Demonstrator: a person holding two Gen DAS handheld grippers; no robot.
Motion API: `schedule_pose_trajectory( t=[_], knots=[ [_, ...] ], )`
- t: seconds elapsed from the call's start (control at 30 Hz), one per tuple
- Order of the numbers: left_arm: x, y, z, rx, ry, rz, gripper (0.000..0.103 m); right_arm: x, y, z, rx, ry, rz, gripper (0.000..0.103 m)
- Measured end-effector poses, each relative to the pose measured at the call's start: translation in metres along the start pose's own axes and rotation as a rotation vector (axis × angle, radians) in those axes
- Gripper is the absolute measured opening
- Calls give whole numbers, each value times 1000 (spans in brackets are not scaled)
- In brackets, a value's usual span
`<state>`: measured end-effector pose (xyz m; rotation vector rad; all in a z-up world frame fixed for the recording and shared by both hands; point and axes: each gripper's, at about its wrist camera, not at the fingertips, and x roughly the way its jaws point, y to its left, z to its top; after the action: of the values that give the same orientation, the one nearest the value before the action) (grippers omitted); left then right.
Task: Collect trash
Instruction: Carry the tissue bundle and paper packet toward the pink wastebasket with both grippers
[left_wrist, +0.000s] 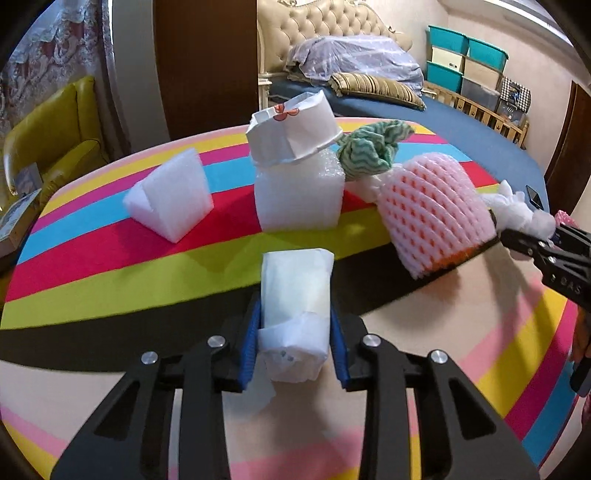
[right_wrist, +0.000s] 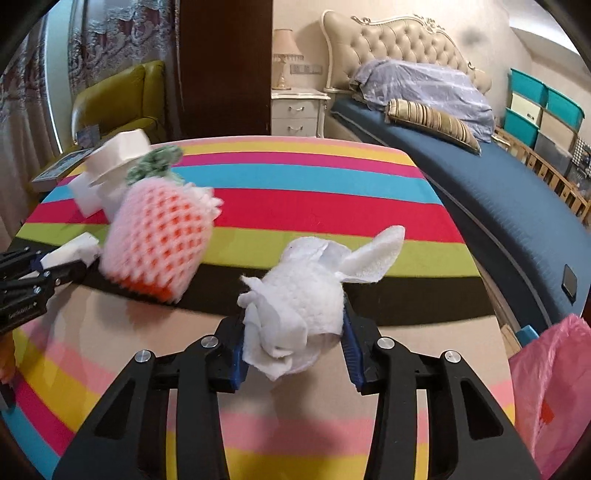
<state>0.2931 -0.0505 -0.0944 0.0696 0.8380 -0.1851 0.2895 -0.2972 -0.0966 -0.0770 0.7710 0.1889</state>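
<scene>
My left gripper (left_wrist: 295, 328) is shut on a white paper packet (left_wrist: 295, 291), held over the striped table (left_wrist: 110, 266). My right gripper (right_wrist: 293, 328) is shut on a crumpled white tissue (right_wrist: 299, 295); it also shows in the left wrist view (left_wrist: 532, 236) at the right edge with the tissue (left_wrist: 517, 210). On the table lie a pink foam fruit net (left_wrist: 432, 206) over an orange thing, a green-white cloth (left_wrist: 373, 147), a squashed paper cup (left_wrist: 291, 129) on a bubble-wrap block (left_wrist: 299, 195), and a folded white foam sheet (left_wrist: 170, 195).
A pink plastic bag (right_wrist: 550, 391) hangs at the table's right edge. A bed with a blue sheet (right_wrist: 498, 206) stands to the right, a yellow-green armchair (left_wrist: 48, 144) to the left. A dark phone (right_wrist: 569, 283) lies on the bed edge.
</scene>
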Motion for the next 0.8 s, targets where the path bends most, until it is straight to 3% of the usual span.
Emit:
schedule_pose_trajectory(
  t=[0.47, 0.8],
  knots=[
    [-52, -5, -40, -70, -129, 16, 32, -44, 14, -50, 48, -75, 50, 41],
    [-42, -1, -40, -77, -85, 53, 32, -46, 13, -50, 73, -84, 16, 41]
  ],
)
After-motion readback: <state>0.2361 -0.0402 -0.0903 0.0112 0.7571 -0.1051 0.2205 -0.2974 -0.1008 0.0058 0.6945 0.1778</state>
